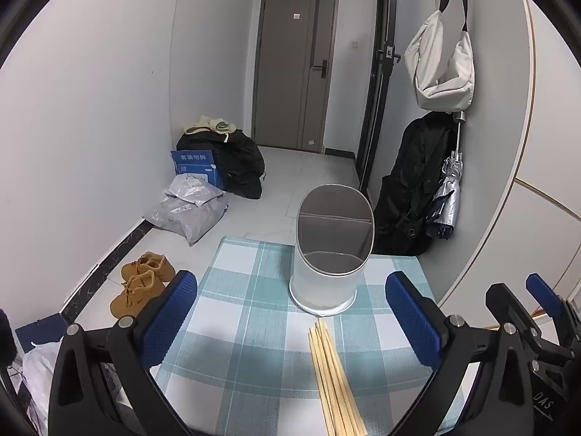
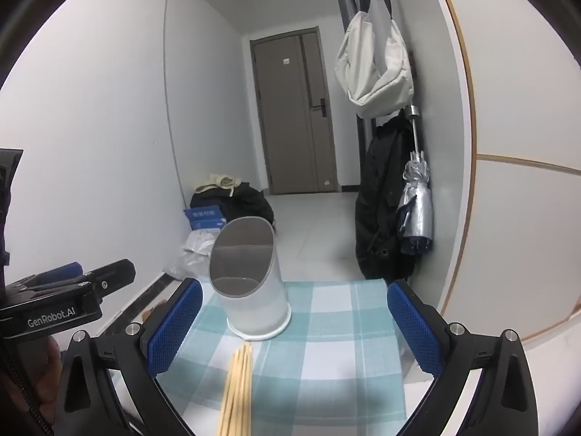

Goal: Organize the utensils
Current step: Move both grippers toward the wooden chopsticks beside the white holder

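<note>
Both my wrist views are evenly lit by soft, cool indoor light from above, with no hard glare. On the table a broad soft shadow lies across the checked cloth near the chopsticks. The fisheye bends the walls and the door strongly, and black vignetting fills the corners. The centre looks sharp; the nearest chopstick ends in the right view blur, and the holder looks slightly hazy
</note>
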Motion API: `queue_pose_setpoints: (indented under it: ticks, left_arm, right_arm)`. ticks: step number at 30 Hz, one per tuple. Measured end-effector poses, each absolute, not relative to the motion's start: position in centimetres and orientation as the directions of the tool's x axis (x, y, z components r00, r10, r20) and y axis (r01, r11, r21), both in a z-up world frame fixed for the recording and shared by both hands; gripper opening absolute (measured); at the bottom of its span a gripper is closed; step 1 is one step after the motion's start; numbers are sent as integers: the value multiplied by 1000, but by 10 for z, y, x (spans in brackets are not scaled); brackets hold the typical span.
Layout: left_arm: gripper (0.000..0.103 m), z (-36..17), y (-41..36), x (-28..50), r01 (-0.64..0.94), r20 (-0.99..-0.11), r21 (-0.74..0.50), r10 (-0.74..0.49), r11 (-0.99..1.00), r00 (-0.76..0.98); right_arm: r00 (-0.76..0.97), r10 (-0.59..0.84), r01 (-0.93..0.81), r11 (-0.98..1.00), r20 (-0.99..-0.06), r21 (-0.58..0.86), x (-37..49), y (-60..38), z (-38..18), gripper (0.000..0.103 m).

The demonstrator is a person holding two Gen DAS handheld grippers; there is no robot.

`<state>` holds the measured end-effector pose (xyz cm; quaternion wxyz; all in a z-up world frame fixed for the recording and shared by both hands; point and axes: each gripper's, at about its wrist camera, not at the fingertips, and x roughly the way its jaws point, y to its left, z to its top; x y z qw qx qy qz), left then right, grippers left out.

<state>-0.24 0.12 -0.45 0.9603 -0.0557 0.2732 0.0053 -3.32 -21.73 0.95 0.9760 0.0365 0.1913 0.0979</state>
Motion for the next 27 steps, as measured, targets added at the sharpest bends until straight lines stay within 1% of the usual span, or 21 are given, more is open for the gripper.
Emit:
queue_pose_setpoints:
  ticks: [27]
  left_arm:
    - [101, -10, 5, 7, -45, -541, -116, -25, 992, 840]
  right_arm:
    - [903, 234, -195, 970, -359, 143, -29, -214, 8, 103]
